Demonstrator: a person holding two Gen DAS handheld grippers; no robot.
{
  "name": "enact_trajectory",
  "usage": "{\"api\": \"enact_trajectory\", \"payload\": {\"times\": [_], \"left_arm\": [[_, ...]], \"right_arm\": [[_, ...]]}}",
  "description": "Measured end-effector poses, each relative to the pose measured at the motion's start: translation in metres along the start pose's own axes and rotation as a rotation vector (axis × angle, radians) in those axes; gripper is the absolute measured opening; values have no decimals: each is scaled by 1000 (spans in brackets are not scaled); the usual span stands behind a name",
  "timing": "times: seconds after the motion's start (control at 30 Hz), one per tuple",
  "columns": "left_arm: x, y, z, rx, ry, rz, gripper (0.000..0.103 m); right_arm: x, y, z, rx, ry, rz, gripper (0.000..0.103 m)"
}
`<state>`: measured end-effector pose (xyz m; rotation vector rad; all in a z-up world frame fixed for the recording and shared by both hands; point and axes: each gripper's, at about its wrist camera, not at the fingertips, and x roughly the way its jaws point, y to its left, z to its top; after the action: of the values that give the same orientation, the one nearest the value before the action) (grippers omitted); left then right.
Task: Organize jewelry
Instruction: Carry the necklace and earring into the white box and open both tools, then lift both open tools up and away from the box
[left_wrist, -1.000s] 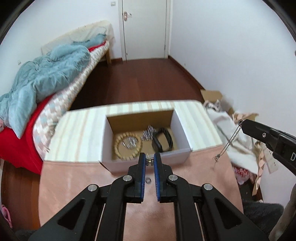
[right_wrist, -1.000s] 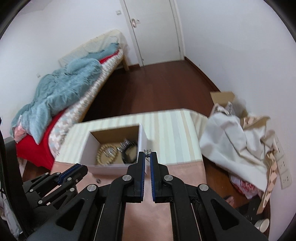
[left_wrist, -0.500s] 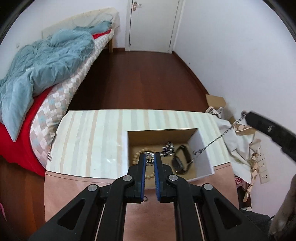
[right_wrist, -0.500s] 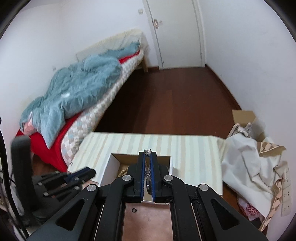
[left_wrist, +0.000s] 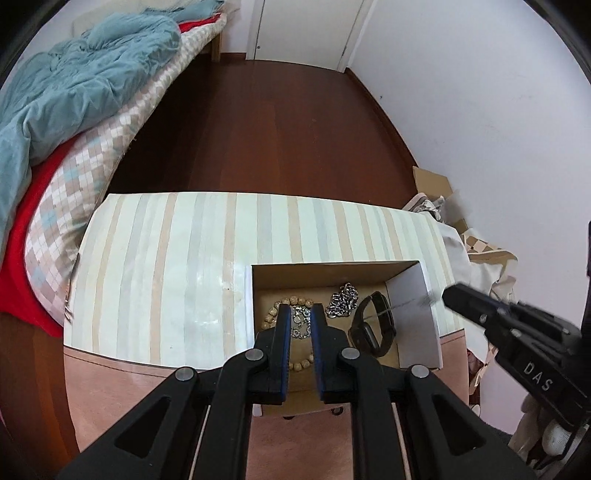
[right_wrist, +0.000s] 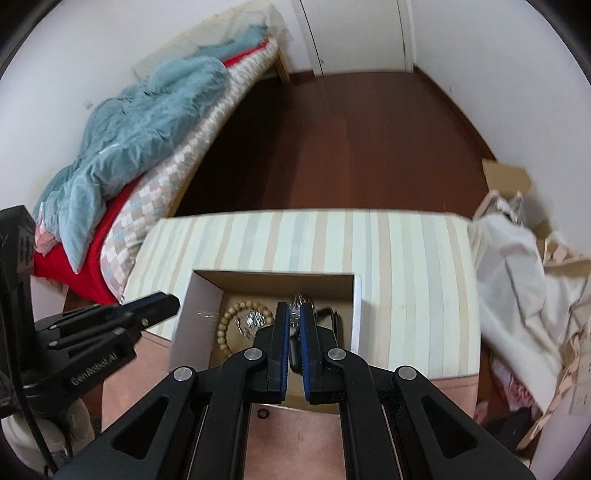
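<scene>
An open cardboard box (left_wrist: 419, 295) (right_wrist: 195, 295) stands on the striped table. It holds a wooden bead bracelet (left_wrist: 271, 314) (right_wrist: 231, 315), a silver chain (left_wrist: 343, 301), a black watch band (left_wrist: 373, 328) and more silver jewelry (right_wrist: 255, 319). My left gripper (left_wrist: 300, 314) hovers over the box, its jaws a small gap apart with nothing between them. My right gripper (right_wrist: 294, 314) is shut on a thin silver chain (right_wrist: 295, 314) over the box; the chain (left_wrist: 406, 303) hangs from its tip (left_wrist: 452, 295) across the box wall.
The table (left_wrist: 166, 277) has a striped cloth at the back and a pink surface (left_wrist: 122, 387) in front. A small dark ring (right_wrist: 263, 413) lies on the pink part. A bed (left_wrist: 74, 110) stands left, a pile of cloth and cardboard (right_wrist: 517, 277) right.
Both grippers moved forward over the box. The left gripper's jaws opened and the silver piece it held lies in the box. The right gripper's chain has lowered into the box.
</scene>
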<state>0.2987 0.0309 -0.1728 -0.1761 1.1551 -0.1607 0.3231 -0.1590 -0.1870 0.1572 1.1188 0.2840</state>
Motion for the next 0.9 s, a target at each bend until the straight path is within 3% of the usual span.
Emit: {"api": "enact_trajectory", "payload": {"times": [0.1,0.13,0.2,0.27,0.37,0.4,0.43,0.47,0.67,0.9], "left_arm": [[-2,3,2,-4,-7,30,17],[-4,5,2,-2,-12,43,24],[-9,8,1,-5,-34,75,40],[-18,11,-1,-5,-68,123,67],[-28,12,-8,0,-115,190,73],[-31,13,-10,2,-127,211,77],[-33,14,-13,9,-139,236,90],[-35,13,-18,18,-151,267,97],[-36,13,-42,36,-151,327,101],[-49,6,-62,41,-169,333,101]], "right_arm": [[4,-6,0,24,23,-5,12],[2,-8,0,28,23,-4,15],[-1,-9,0,23,23,-19,37],[-4,-9,-1,22,17,-27,51],[-9,-6,-4,-6,13,-77,61],[-9,-3,-7,-25,14,-110,71],[-9,-1,-10,-37,16,-129,79],[-9,2,-13,-48,18,-146,92],[-6,14,-35,-88,27,-250,103],[-22,20,-50,-72,-12,-275,103]]}}
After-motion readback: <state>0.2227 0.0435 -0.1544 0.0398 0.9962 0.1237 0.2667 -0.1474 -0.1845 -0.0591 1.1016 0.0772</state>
